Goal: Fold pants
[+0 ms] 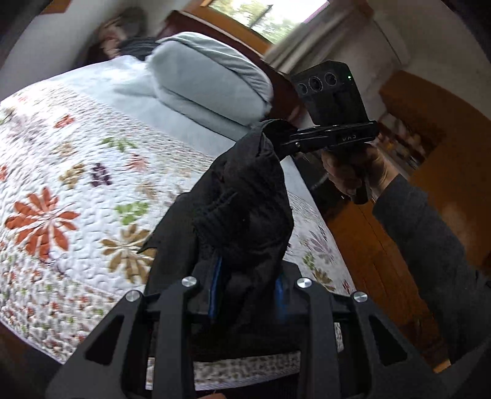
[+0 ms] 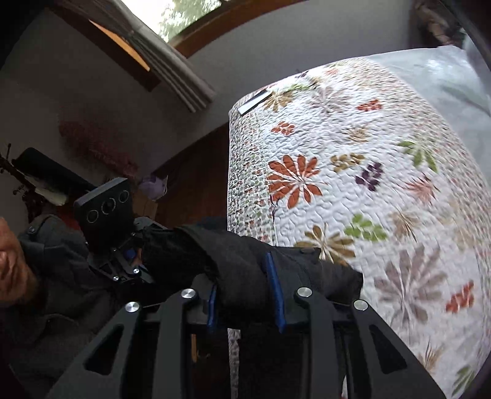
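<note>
The only lettering appeared in the left wrist view, faint raised characters on the right gripper (image 1: 277,138), roughly "UAS", too blurred to confirm.

- Soft daylight enters through the window (image 1: 270,12) at twelve o'clock; the room is moderately dim.
- Motion blur smears the quilt (image 2: 383,190), pillow (image 1: 208,79) and curtain (image 2: 172,61).
- Fisheye bending curves the bed edges; corners vignette black.
- The black pants (image 1: 245,199) swallow detail.

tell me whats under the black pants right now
Below the lifted black pants is the floral quilt on the bed. Both jaws grip the cloth. The quilt patch directly behind the fabric is hidden.
</note>
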The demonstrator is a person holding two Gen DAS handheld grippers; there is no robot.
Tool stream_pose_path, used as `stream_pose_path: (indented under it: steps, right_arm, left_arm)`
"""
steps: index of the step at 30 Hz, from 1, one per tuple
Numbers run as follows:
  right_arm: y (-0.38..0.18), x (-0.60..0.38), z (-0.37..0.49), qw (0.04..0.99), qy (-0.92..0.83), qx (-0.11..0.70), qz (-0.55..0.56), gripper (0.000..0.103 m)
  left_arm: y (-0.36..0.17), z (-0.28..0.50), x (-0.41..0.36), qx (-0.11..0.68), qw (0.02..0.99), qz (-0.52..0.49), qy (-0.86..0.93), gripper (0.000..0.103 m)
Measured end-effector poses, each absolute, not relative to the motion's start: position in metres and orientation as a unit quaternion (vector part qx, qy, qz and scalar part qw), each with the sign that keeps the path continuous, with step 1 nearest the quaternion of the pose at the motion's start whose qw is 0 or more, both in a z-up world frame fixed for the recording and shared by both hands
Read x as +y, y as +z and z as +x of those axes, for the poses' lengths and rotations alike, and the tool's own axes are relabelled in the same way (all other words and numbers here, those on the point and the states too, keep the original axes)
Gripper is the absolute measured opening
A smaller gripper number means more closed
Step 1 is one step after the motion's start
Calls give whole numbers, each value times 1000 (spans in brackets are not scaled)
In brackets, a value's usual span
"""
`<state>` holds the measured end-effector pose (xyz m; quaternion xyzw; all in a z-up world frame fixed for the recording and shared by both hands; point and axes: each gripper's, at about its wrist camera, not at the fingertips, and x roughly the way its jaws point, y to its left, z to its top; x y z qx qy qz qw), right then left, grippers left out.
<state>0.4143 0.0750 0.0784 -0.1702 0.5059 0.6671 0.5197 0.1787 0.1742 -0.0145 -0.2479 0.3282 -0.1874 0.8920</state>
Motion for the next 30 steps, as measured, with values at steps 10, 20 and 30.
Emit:
stream_pose_path:
  steps: [10,20,30]
  right_arm:
    - [57,-66,411,563,656,492,-106,28]
    - [-32,-180,410,575,634,513,-68,28]
    - [-95,-233,407,574,629,522,-44,28]
  left_arm:
    - [-20,187,60,356,887,-171,-240,25]
    - [-90,197,-52,421,862,-97,-265,25]
    - [-138,201,-112,461,854,-21,-240,25]
